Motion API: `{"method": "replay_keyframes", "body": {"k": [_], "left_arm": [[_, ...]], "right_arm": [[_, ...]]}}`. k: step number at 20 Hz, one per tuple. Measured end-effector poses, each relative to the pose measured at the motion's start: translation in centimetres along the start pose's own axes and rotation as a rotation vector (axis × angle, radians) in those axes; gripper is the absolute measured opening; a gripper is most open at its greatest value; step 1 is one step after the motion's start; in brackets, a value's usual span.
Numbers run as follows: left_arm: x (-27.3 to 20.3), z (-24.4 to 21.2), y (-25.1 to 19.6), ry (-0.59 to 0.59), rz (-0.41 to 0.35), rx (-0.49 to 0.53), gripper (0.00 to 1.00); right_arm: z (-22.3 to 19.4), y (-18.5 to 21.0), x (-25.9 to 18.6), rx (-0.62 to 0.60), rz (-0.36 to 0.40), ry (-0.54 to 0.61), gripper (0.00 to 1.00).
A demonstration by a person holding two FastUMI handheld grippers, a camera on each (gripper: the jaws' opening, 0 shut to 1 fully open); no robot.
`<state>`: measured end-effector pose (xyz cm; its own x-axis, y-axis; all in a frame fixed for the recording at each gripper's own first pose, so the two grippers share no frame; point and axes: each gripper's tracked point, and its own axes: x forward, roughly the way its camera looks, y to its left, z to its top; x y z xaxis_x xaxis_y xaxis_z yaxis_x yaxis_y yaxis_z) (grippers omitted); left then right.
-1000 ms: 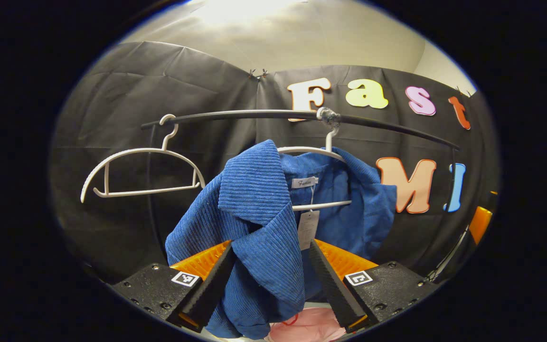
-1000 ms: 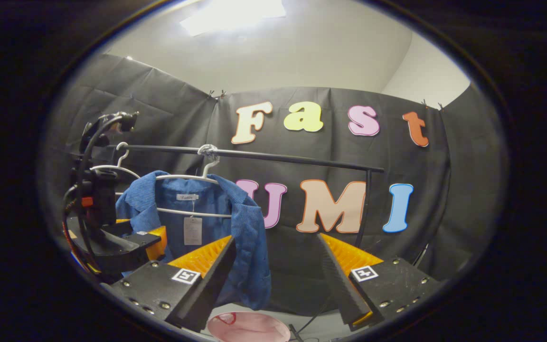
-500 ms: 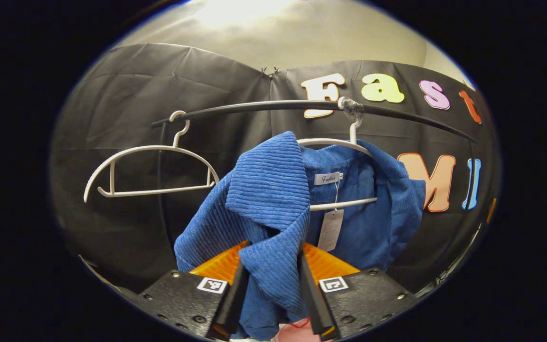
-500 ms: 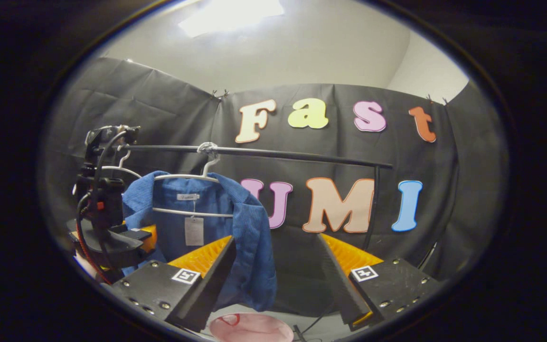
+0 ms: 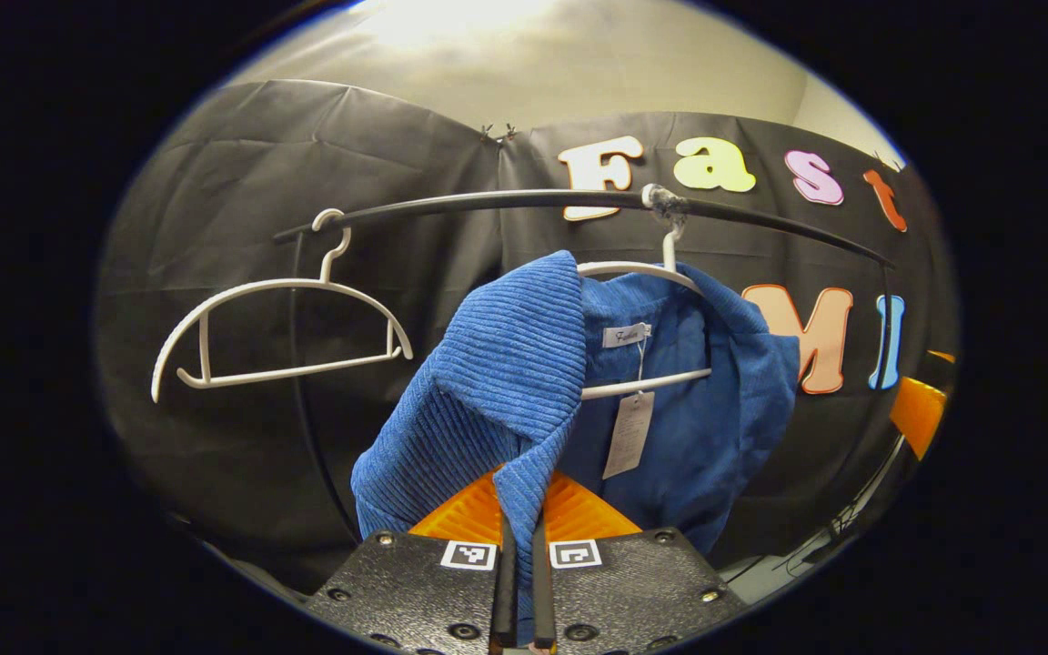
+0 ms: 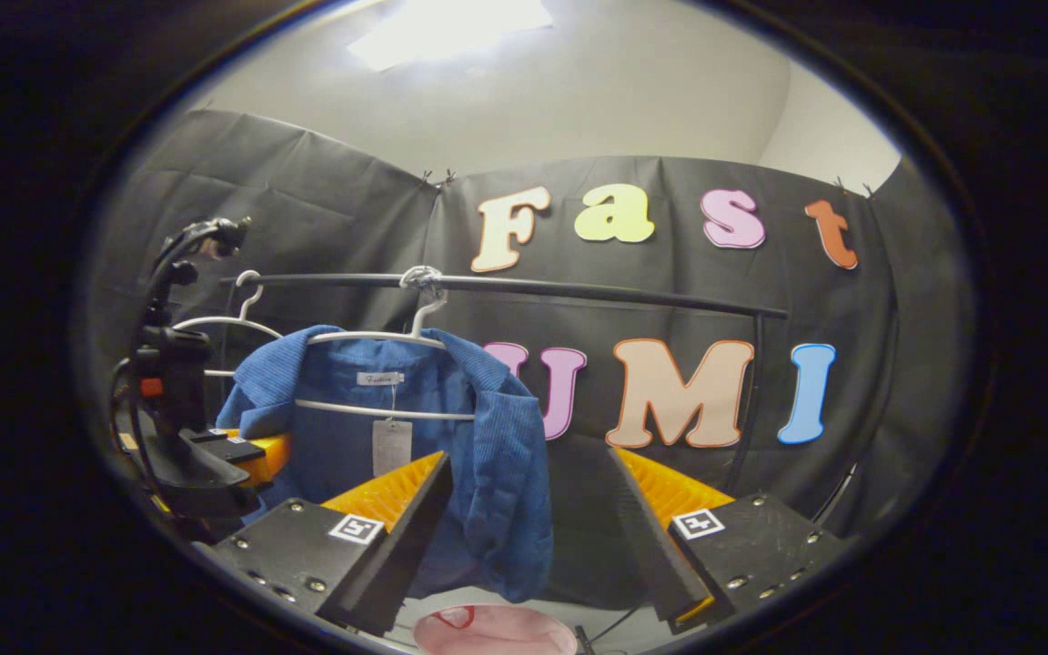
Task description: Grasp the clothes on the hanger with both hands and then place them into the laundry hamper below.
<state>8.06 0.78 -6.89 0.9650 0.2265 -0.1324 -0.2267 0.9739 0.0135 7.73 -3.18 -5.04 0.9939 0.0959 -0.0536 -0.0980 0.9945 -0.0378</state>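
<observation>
Black cloth wall, far; black rail [image 6: 579, 289] across it. Blue corduroy shirt [image 5: 679, 428] hangs on a white hanger [image 5: 642, 273] on the rail. Left gripper [image 5: 521, 582]: jaws closed, both fingers pinching the shirt's near front edge. Right gripper [image 6: 529, 537]: jaws wide apart, holding nothing, just right of the shirt. Spare white hanger [image 5: 278, 327], bare, on the rail left. Pink item [image 6: 497, 632] below.
</observation>
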Motion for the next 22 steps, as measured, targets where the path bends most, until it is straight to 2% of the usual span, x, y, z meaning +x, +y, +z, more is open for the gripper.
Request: {"method": "replay_keyframes", "body": {"k": [1,8,10,15,16,19,22], "left_arm": [[-0.2,0.1,-0.2,0.001,-0.017,0.007,0.1],[-0.9,0.3,-0.2,0.016,-0.082,0.026,0.05],[-1.0,0.4,0.1,0.018,-0.087,0.035,0.09],[-1.1,0.4,0.5,0.027,-0.095,0.054,0.07],[-1.2,0.5,0.5,0.03,-0.096,0.054,0.09],[-1.2,0.6,0.7,0.032,-0.096,0.06,0.09],[-1.2,0.5,0.9,0.034,-0.091,0.064,0.07]], "right_arm": [[-0.1,0.4,0.6,-0.002,0.005,-0.002,1.0],[-2.5,2.1,6.4,0.025,0.032,0.014,1.0],[-3.1,2.6,8.4,0.034,0.038,0.009,1.0],[-5.5,3.0,13.2,0.063,0.014,0.031,0.97],[-5.9,3.0,14.0,0.067,0.007,0.041,1.0],[-6.8,3.2,16.4,0.065,0.001,0.067,0.97],[-7.8,3.7,17.7,0.075,0.004,0.097,1.0]]}}
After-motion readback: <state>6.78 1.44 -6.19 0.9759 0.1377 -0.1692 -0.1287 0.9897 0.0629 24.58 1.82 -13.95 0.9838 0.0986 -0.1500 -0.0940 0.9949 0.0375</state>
